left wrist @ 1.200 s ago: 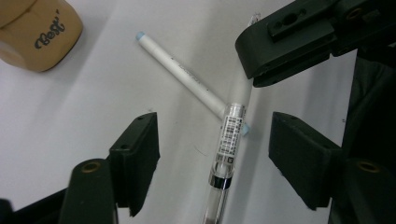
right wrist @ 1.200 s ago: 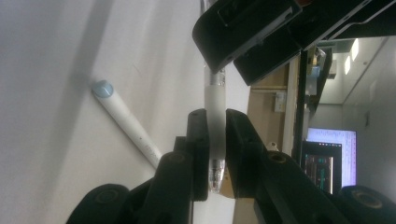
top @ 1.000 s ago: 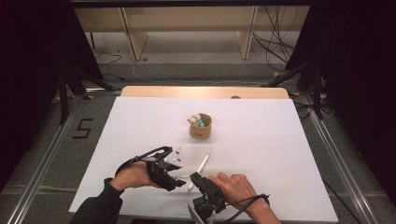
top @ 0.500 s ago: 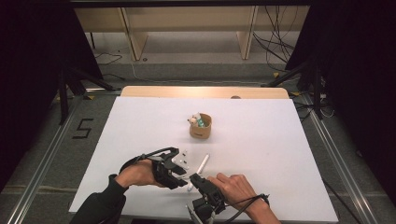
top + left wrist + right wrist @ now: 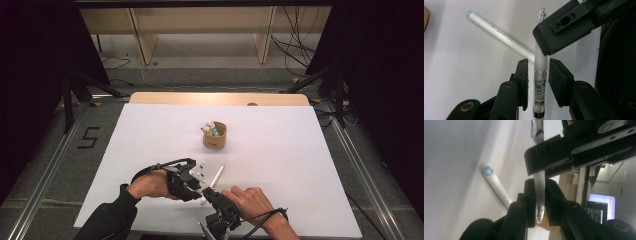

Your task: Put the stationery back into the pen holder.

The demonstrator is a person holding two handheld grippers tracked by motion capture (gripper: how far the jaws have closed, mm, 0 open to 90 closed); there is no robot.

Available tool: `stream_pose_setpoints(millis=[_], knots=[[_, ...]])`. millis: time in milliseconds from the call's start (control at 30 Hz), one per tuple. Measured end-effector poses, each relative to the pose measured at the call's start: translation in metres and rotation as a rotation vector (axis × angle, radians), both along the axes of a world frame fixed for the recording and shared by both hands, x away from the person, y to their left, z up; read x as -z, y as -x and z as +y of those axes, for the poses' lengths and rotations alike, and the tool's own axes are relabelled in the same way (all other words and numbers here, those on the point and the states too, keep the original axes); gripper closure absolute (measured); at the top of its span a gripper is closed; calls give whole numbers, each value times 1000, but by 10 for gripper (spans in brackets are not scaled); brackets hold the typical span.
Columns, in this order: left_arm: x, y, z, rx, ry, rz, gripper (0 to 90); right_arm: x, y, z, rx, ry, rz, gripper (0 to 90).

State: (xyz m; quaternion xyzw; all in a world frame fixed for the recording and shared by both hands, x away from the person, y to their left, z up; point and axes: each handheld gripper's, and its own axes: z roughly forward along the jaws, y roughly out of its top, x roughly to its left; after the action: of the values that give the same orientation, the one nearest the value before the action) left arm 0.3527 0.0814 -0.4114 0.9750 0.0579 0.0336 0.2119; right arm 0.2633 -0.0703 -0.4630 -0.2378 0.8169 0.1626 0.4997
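Left gripper view: we are closing the left tool (image 5: 537,82) around a frosted pen (image 5: 539,90), gaps remaining; the right tool (image 5: 539,202) is gripping its other end above the surface (image 5: 280,150). We are judging centred, square pads best. Another pen (image 5: 499,32) is lying nearby.

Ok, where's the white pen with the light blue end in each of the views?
High view: the white pen lies low in the middle, on the table, nearer than the cup.
Left gripper view: the white pen is upper left, slanting down to the centre.
Right gripper view: the white pen is left of centre, blue end up.
Shared landmark: the frosted pen, standing mid-picture in both gripper views, right beside the white pen.
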Motion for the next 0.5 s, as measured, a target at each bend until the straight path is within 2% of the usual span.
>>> stream_pose_setpoints(millis=[333, 500], knots=[[1, 0, -3, 25, -30, 8, 774, 1, 1, 1, -10, 12, -3, 812], [1, -1, -2, 26, -33, 20, 782, 2, 1, 1, -15, 10, -3, 809]])
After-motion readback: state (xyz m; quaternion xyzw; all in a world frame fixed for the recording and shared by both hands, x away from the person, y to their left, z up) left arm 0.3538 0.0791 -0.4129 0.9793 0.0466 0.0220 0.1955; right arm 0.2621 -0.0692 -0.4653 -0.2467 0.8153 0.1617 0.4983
